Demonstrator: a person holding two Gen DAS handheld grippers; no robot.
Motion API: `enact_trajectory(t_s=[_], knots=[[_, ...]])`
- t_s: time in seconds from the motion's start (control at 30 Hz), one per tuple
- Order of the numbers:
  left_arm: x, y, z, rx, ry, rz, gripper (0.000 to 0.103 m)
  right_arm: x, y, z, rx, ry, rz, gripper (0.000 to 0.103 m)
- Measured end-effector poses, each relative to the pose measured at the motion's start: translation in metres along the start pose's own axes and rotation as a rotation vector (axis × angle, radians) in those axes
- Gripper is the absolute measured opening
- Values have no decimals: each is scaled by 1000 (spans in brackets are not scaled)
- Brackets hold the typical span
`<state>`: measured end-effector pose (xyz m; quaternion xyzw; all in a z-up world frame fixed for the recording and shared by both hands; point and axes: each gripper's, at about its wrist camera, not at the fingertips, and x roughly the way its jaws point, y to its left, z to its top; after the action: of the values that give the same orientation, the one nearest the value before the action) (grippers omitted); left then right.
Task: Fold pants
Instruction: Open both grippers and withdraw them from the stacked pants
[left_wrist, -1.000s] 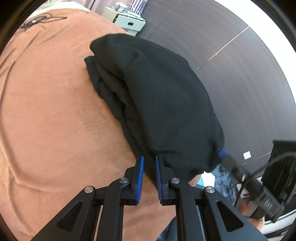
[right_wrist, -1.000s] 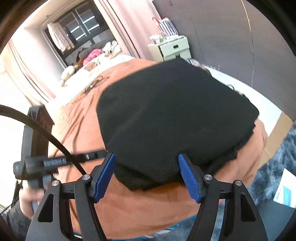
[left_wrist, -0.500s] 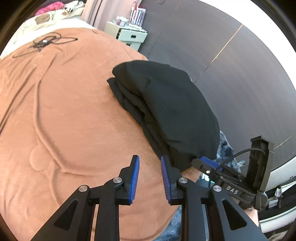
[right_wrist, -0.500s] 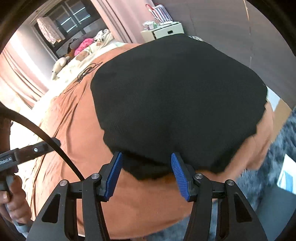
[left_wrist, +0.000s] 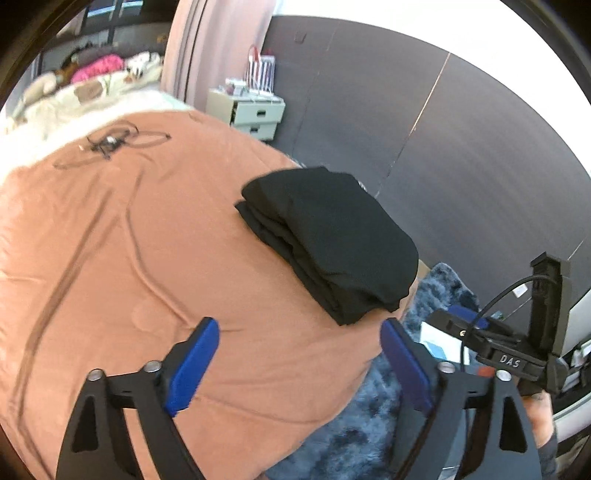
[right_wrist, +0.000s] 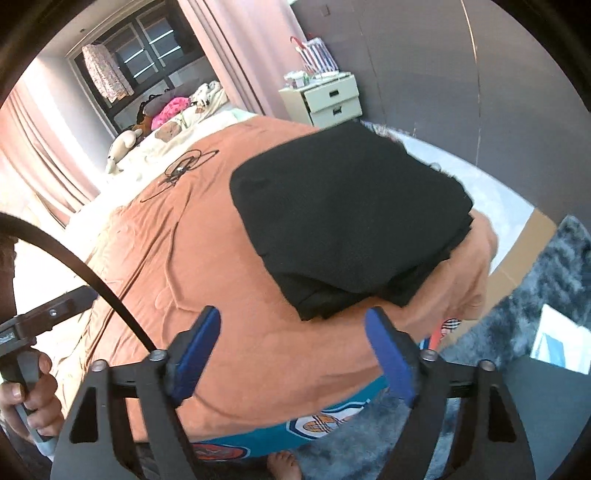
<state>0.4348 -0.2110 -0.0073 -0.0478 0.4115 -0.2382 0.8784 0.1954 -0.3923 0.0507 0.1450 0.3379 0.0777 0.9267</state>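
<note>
The black pants (left_wrist: 332, 240) lie folded in a compact stack near the corner of the orange bedspread (left_wrist: 129, 240). They also show in the right wrist view (right_wrist: 351, 218). My left gripper (left_wrist: 299, 365) is open and empty, held back from the pants above the bedspread's near edge. My right gripper (right_wrist: 291, 350) is open and empty, just short of the stack's near edge. The right gripper's body (left_wrist: 517, 354) shows at the right of the left wrist view.
A black cable (left_wrist: 110, 142) lies on the far part of the bedspread. A white nightstand (right_wrist: 325, 98) stands by the dark wall. A blue-grey shaggy rug (right_wrist: 546, 280) and a cardboard sheet (right_wrist: 524, 243) lie on the floor beside the bed.
Both grippers have pulled back from the pants. The left gripper went from nearly shut to wide open. The right gripper narrowed, then opened wide. The pants stay folded on the bed.
</note>
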Motion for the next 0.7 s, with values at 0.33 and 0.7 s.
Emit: enact_trajectory(t_s=[0.33,0.7], knots=[[-82,9,-20,29,-124,101,102,-43,49,-27,-75,-58,8,95],[-158,9,-62,51,-232,153,102,-85,77,-76,-138,-119,-6,103]])
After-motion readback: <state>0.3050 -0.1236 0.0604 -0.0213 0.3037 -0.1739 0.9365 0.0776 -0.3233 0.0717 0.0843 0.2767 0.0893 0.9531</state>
